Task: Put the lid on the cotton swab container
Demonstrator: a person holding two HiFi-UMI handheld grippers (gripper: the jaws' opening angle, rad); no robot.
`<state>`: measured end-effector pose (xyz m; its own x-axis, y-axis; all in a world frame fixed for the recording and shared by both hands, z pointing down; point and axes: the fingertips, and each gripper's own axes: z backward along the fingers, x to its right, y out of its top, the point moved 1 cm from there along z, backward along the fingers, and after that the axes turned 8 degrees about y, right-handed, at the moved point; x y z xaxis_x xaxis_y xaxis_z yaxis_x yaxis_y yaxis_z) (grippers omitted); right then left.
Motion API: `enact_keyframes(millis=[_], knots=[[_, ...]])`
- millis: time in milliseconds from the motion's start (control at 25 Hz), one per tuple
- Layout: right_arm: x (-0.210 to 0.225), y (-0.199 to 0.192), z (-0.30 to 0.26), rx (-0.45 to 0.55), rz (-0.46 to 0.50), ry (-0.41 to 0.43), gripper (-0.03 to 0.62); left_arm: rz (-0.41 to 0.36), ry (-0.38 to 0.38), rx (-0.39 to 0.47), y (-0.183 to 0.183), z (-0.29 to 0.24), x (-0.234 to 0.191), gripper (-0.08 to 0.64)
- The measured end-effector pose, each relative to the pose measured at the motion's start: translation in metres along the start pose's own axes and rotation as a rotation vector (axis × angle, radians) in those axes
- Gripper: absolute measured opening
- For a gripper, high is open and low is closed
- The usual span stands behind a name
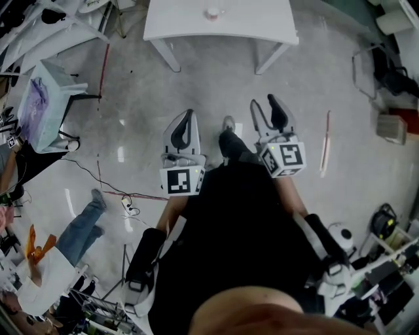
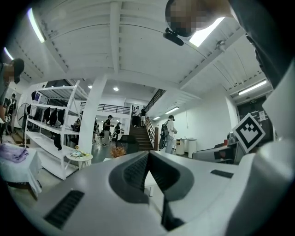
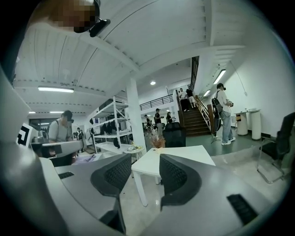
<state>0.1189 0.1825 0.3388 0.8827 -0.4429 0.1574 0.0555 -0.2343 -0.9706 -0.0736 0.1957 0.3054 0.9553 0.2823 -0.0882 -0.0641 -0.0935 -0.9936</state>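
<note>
The left gripper (image 2: 148, 156) has its jaws pressed together on nothing. The right gripper (image 3: 145, 168) stands apart and empty. A white table (image 3: 184, 154) lies ahead of both.

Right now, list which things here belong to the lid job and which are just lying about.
Job: left gripper, shut; right gripper, open, empty; white table; small item on it, too small to identify.
Lying about: purple cloth on the side table; floor cables; pale rod.

My head camera looks steeply down past my left hand-held gripper (image 1: 188, 115) and right hand-held gripper (image 1: 263, 105); their cameras face forward, all sharing the table (image 1: 190, 23) ahead.
</note>
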Motion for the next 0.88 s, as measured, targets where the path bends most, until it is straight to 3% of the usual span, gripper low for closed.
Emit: enact_keyframes(millis=[360, 640, 880], knots=[[0.08, 0.024, -0.092, -0.017, 0.026, 0.09, 0.176, -0.029, 0.047, 0.008, 0.01, -0.117, 0.01, 0.005], [0.103, 0.023, -0.151, -0.048, 0.015, 0.138, 0.176, -0.045, 0.061, -0.026, 0.0, -0.168, -0.003, 0.005], [0.123, 0.019, -0.192, -0.061, -0.002, 0.128, 0.176, -0.042, 0.059, -0.054, -0.017, -0.212, -0.02, 0.005]])
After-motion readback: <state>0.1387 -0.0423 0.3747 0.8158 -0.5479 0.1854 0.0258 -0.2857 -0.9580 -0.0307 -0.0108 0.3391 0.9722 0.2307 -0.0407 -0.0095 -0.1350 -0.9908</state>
